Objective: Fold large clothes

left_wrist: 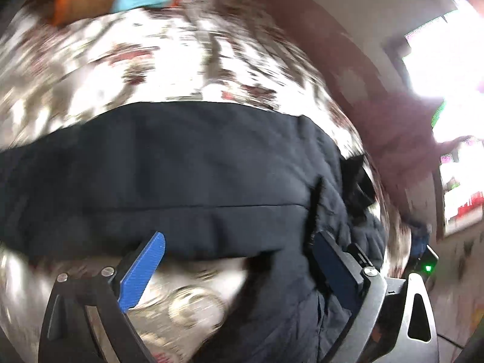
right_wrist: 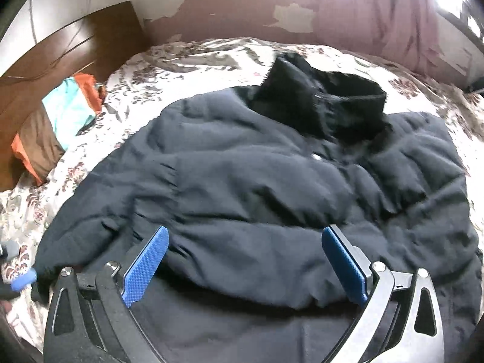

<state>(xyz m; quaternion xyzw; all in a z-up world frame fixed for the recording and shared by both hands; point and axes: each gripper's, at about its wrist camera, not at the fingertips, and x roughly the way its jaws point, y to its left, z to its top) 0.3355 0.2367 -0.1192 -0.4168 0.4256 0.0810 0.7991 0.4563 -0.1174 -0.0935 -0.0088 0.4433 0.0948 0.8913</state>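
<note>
A bed (right_wrist: pixel 211 60) spread with a white floral-patterned cover fills the room, its dark wooden headboard (right_wrist: pixel 99 33) rising at the bed's far left corner. A pillow (right_wrist: pixel 57 115) in turquoise, orange and brown rests against the headboard. Behind the bed, the wall (right_wrist: pixel 242 18) shows a maroon lower band with patches of peeling paint under a pale upper section. A pinkish curtain (right_wrist: pixel 378 21) hangs at the far right, where strong daylight floods through a window (left_wrist: pixel 447 54).
</note>
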